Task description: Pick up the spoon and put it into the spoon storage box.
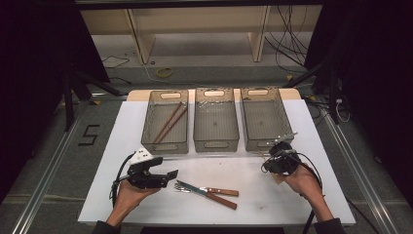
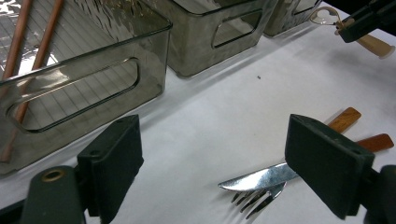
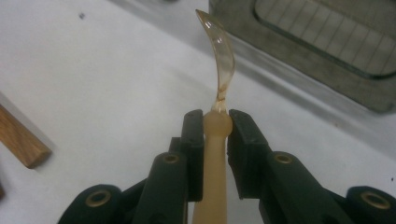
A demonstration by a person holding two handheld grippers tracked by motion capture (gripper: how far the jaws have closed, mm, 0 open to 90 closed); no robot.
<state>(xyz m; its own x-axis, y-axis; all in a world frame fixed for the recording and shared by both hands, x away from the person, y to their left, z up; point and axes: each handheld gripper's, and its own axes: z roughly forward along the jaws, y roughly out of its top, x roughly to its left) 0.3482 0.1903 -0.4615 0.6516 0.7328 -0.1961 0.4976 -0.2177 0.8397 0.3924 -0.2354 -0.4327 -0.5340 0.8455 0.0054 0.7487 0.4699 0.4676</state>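
1. While the right gripper (image 3: 215, 128) clamps the spoon (image 3: 218, 70) by its handle, the right bin (image 1: 263, 117) lies just beyond its fingertips.
2. Left gripper (image 2: 210, 154) gapes; knife (image 2: 261, 177) and fork (image 2: 257, 198) lie between its fingers, unsorted.

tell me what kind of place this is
Probably a lab set up for recording handling tasks, not a kitchen: a white table framed by dark curtains, loose cables on the floor, and three grey bins lined up for sorting cutlery.

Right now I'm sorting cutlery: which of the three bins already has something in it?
The left bin: it holds two chopsticks; the other two are empty.
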